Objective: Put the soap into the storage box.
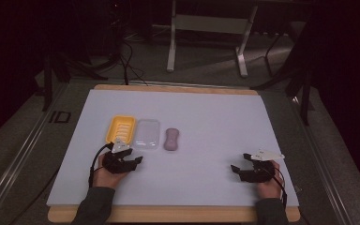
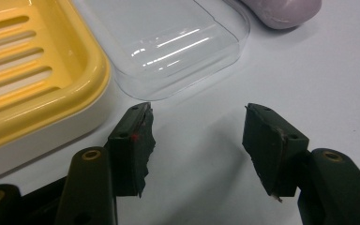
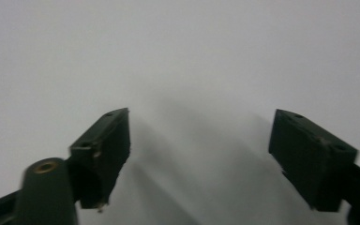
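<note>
A yellow slotted soap dish [image 1: 120, 129] [image 2: 33, 70] lies on the white table mat, with a clear plastic lid [image 1: 148, 133] [image 2: 178, 44] beside it on the right. Further right rests a mauve soap bar [image 1: 171, 139] [image 2: 286, 9]. My left gripper [image 1: 132, 161] [image 2: 197, 136] is open just in front of the dish and lid, nothing between its jaws. My right gripper [image 1: 240, 165] [image 3: 199, 140] is open low over bare mat at the front right, away from the objects.
The white mat [image 1: 215, 122] covers a wooden tabletop whose edge [image 1: 178, 214] runs along the front. A white metal stand [image 1: 206, 28] and cables [image 1: 126, 51] sit on the floor beyond the table.
</note>
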`<state>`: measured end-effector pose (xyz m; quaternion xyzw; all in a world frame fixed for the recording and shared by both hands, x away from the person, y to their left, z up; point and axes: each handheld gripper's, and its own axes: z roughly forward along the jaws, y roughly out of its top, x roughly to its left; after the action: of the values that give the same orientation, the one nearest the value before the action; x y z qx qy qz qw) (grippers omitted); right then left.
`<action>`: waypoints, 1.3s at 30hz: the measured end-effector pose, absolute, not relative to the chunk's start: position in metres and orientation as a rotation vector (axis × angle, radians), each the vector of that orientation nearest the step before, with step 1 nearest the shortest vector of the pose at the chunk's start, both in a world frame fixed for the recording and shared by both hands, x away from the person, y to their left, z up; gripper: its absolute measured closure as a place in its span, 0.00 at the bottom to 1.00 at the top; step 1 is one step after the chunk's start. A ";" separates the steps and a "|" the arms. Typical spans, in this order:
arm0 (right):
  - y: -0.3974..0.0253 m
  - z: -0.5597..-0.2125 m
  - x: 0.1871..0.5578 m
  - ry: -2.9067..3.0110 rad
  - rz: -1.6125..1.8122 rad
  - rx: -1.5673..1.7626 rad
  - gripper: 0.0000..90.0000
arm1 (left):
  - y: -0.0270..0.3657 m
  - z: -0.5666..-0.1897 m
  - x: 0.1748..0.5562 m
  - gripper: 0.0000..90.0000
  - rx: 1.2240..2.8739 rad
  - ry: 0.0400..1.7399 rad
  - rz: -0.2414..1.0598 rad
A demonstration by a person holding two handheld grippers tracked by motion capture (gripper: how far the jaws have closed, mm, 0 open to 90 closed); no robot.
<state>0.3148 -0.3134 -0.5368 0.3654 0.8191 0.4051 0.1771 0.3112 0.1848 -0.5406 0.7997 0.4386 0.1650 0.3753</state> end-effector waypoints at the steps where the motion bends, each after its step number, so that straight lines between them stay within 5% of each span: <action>1: -0.314 -0.537 0.314 2.305 1.160 1.027 0.25 | 0.185 -0.541 0.311 0.49 2.048 1.128 0.424; 39: -0.311 -0.537 0.308 2.283 1.133 0.968 0.23 | 0.154 -0.494 0.325 0.49 2.219 0.984 0.398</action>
<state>0.3080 -0.3109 -0.5366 0.3473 0.8194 0.4068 0.2061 0.3253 0.1540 -0.4937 0.8502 0.3770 0.1524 0.3344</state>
